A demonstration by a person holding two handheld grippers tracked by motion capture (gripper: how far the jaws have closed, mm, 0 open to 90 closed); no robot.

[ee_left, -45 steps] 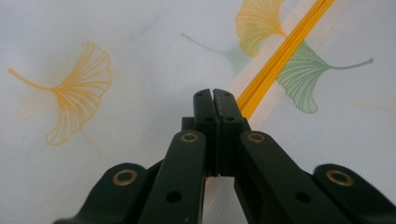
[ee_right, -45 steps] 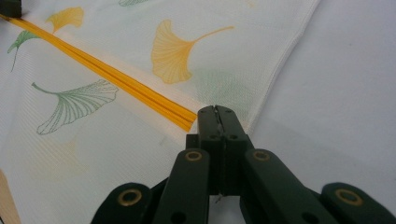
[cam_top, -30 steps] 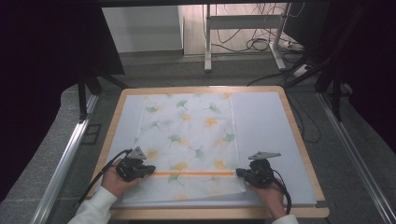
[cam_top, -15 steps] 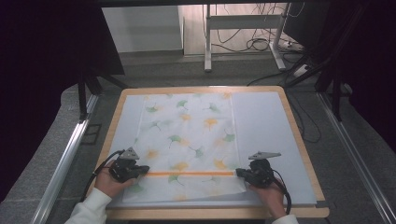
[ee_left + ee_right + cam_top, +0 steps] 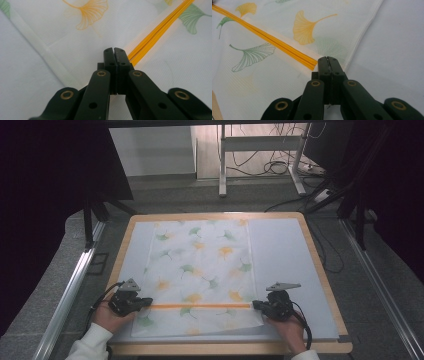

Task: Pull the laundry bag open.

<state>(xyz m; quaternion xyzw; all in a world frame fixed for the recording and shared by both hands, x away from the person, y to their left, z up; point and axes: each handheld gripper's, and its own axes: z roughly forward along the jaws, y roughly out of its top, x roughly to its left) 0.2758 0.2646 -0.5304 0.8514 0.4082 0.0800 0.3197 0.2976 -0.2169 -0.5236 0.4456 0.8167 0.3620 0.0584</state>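
The leaf-print cloth (image 5: 200,270) lies flat on the counter (image 5: 320,270), its orange stripe (image 5: 200,305) stretched between the left tongs (image 5: 148,301) and right tongs (image 5: 255,305), each clamped on a stripe end.

The person's left hand (image 5: 107,314), in a white sleeve, comes in from the bottom left of the high view and grasps the black two-jaw left gripper (image 5: 148,301) from behind, with the jaws pointing right, towards the other hand. In the left gripper view the two black jaws stand pressed together, tips meeting, low over the surface. The right hand (image 5: 286,327) comes in from the bottom right and holds the black two-jaw right gripper (image 5: 255,305), which points left, facing its partner. Its jaws too are pressed flat against each other. Both grippers carry a grey three-cornered plate on top and trail a black cable back beside the wrist. The two hands are well apart, level with each other.
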